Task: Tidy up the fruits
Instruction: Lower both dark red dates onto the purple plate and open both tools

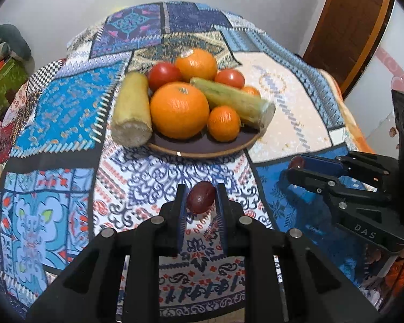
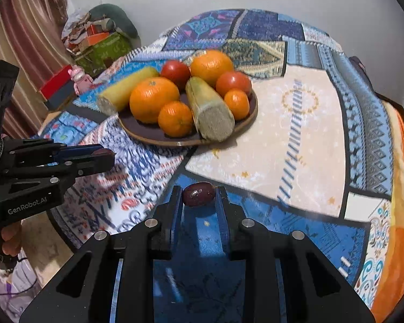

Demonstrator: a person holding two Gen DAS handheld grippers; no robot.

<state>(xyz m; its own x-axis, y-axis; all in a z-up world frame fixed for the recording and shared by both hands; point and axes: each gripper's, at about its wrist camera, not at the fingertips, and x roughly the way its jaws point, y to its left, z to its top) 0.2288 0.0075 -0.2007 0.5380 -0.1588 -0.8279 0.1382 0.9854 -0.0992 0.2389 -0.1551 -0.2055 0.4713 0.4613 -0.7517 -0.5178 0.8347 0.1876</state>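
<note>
Two grippers hover low over the patterned tablecloth point(image 1: 54, 123), and each one has a small dark-red fruit pinched between its blue-padded fingers. The left gripper point(image 1: 201, 197) clamps a reddish-purple fruit point(image 1: 201, 197), perhaps a jujube or a grape, right at its fingertips, just above a white and navy patch of the cloth. The right gripper point(image 2: 199, 194) holds a second dark-red fruit point(image 2: 198, 194) the same way, over a bright blue patch. In the left wrist view that right gripper sits off to the right side, near but apart from the left one, its own fruit peeking out at the tip.

Farther back on the table rests a round dark plate point(image 1: 202, 148) with a wooden rim, piled with produce. A big orange point(image 1: 179, 110) sits at the front of it, with a second big orange point(image 1: 196, 64) behind. Two red tomatoes point(image 1: 164, 74) flank that rear orange. A small mandarin point(image 1: 224, 123) lies at the front right, touching the big orange, and another small one is mostly hidden behind a pale green corn cob point(image 1: 237, 101) that lies tilted across the plate's right side. A second corn cob point(image 1: 132, 110) rests against the plate's left edge, its cut end hanging over the cloth.

Beyond the table are a white wall and, at the right, a brown wooden door point(image 1: 347, 27).
</note>
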